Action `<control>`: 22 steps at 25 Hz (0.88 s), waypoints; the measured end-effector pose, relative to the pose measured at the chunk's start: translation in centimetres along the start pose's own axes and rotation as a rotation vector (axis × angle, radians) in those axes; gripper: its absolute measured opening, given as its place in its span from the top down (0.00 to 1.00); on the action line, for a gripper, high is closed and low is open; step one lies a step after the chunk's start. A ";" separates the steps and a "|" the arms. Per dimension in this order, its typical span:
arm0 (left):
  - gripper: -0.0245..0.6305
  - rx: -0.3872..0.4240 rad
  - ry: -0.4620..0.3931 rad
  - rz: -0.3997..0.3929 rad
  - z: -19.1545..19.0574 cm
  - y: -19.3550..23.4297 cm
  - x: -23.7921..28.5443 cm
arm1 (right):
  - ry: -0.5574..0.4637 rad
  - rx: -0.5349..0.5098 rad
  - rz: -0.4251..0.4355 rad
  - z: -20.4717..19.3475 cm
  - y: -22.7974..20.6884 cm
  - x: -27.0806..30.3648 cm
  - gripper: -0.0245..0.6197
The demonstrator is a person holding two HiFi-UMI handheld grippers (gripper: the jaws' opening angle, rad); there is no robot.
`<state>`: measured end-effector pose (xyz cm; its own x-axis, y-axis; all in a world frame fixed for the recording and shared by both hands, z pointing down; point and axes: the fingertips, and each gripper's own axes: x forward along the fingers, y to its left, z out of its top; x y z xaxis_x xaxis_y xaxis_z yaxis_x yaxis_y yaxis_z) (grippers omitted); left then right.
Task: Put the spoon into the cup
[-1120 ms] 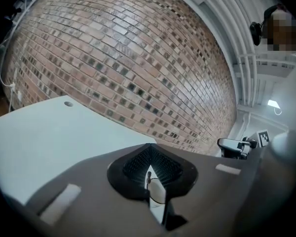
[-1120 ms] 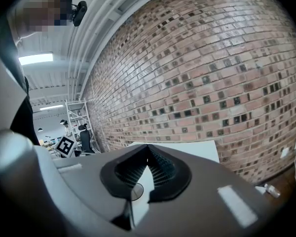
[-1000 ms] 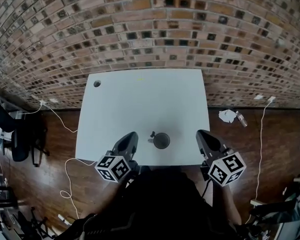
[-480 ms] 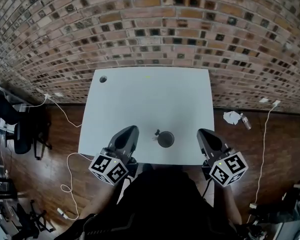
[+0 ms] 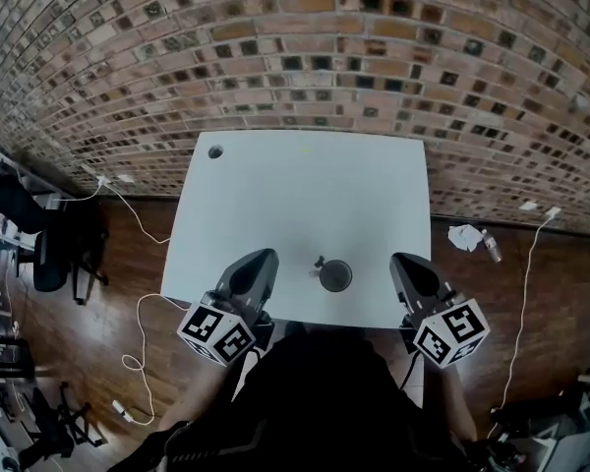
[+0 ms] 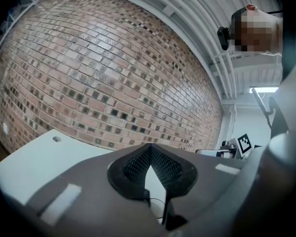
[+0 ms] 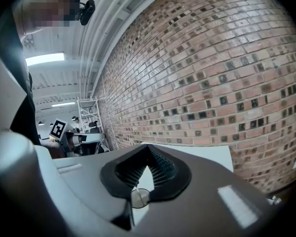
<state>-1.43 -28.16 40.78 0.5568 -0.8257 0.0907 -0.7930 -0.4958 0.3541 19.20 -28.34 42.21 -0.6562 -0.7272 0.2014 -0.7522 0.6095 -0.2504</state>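
- The only print in view is the black-and-white square pattern on each marker cube, the left (image 5: 219, 333) and the right (image 5: 450, 332). It forms no letters or words.
- In the left gripper view the other gripper's marker shows at the right edge as one small square.
- The cup (image 5: 335, 276) stands on the white desk (image 5: 305, 195) close to its near edge, about midway along that edge.
- The spoon (image 5: 321, 263) rests in the cup, its handle leaning out over the rim toward the far-left corner.
- The left gripper (image 5: 259, 260) is over the near edge, left of the cup and apart from it. Its claw is fully closed, the ribbed pads meet at the tip, and it grips nothing.
- The right gripper (image 5: 405, 262) is over the near edge by the near-right corner, right of the cup and apart from it. Its claw is likewise closed tip to tip and empty. In its own view the cup's rim shows below the pads.
- A small round hole (image 5: 215, 151) sits in the desk's far-left corner.
- A brick wall (image 5: 295, 57) runs behind the far edge.
- On the wooden floor (image 5: 108, 293) are a white cable (image 5: 146, 226) and a dark chair (image 5: 54, 259) off the left edge, and crumpled paper (image 5: 464, 236) off the right edge.
- The person's dark clothing covers the middle of the near edge.
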 end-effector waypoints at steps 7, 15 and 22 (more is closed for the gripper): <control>0.96 0.016 -0.005 0.023 0.2 0.4 -0.4 | 0.009 -0.008 0.002 0.0 -0.1 0.4 0.95; 0.96 0.017 -0.010 0.079 0.3 1.4 -0.8 | 0.018 -0.021 0.018 0.1 0.2 0.5 0.95; 0.96 -0.004 -0.011 0.095 -0.5 2.3 -1.1 | 0.021 -0.025 0.025 0.4 0.3 0.5 0.95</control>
<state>-3.74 -28.22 41.92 0.4760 -0.8721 0.1134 -0.8412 -0.4139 0.3478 18.69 -28.60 41.88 -0.6756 -0.7052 0.2150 -0.7367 0.6352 -0.2318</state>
